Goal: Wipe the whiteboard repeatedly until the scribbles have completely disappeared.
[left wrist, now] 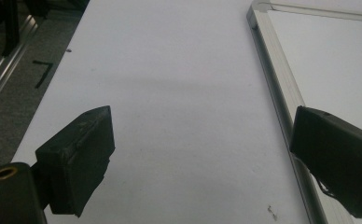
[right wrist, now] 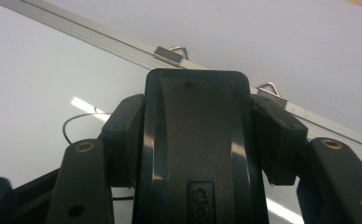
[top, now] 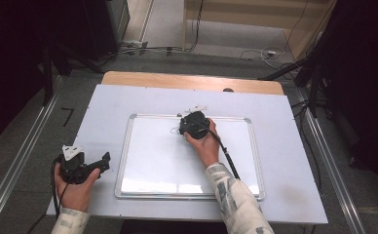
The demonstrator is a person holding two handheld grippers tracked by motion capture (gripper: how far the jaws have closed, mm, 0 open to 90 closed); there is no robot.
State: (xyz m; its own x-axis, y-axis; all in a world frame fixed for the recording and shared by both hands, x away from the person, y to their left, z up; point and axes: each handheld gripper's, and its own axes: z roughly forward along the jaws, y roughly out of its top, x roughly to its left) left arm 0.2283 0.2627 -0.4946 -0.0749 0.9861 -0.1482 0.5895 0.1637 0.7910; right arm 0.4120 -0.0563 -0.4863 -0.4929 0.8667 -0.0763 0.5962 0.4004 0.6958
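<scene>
A white-surfaced whiteboard (top: 177,165) with a metal frame lies flat on the table. My right gripper (top: 193,124) is near the board's far edge, shut on a black eraser (right wrist: 198,135). Its pads (right wrist: 123,140) press the eraser's two sides, and the eraser's face rests toward the whiteboard (right wrist: 30,84). A thin dark pen line (right wrist: 76,121) curves just left of the eraser; the high view shows a small scribble (top: 175,130) there. My left gripper (top: 102,163) rests left of the board, open. Between its jaws (left wrist: 202,121) is only bare table, beside the board's frame (left wrist: 277,84).
The board lies on a pale sheet (top: 99,122) covering a wooden table (top: 192,80). Two metal hanging clips (right wrist: 179,49) sit on the board's far frame. Cables (top: 260,53) and dark stands lie on the floor beyond the table. Metal rails (top: 21,156) run along both sides.
</scene>
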